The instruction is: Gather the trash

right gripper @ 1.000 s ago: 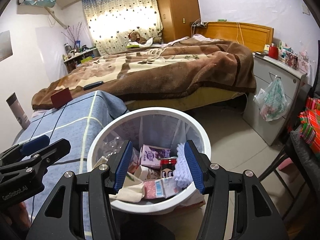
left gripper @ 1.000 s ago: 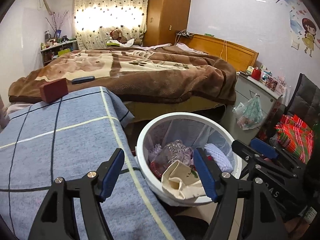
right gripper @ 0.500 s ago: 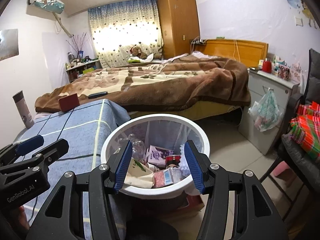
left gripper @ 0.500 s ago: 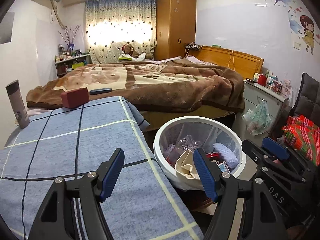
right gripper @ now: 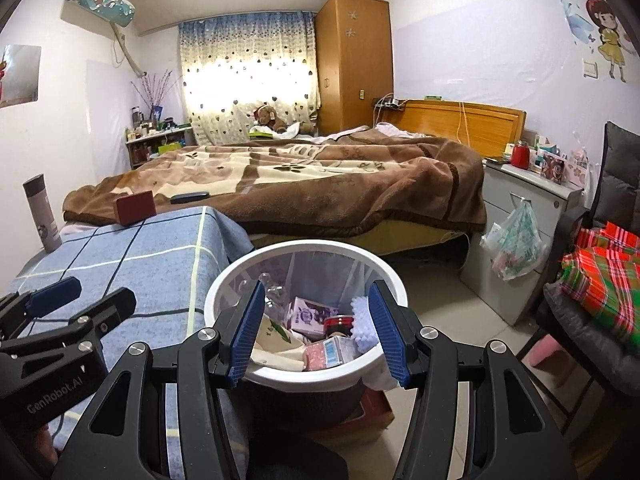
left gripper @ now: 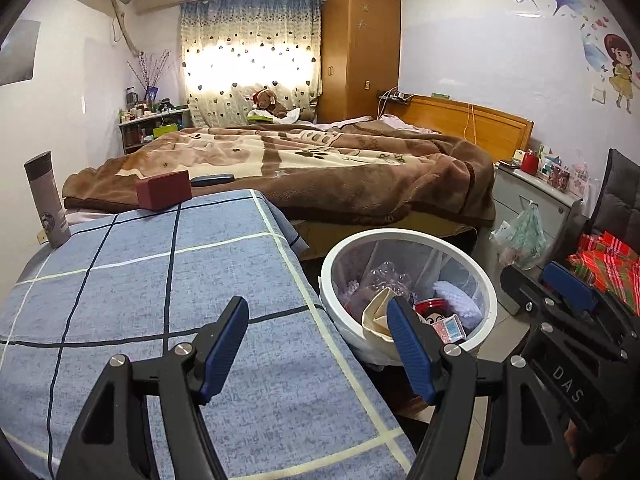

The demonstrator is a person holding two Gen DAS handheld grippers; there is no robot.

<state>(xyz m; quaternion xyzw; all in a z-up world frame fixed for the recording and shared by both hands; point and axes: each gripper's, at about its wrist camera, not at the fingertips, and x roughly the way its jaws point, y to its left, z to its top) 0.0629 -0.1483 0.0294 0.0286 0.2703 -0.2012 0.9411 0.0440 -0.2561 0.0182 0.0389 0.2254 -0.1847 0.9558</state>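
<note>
Both my grippers are released and hold nothing: my left gripper (left gripper: pixel 318 344) hangs over the blue checked cloth (left gripper: pixel 132 280), my right gripper (right gripper: pixel 316 330) over the white bin (right gripper: pixel 256 374), which holds the trash (right gripper: pixel 312 316).

The tablecloth (left gripper: pixel 132 280) is grey-blue with a dark and cream grid, and a maroon box (left gripper: pixel 162 189) sits on it. The bin (right gripper: pixel 256 270) is white, the blanket (right gripper: pixel 300 180) brown and cream (paw prints), the chair's cloth (right gripper: pixel 604 280) red-green plaid.
</note>
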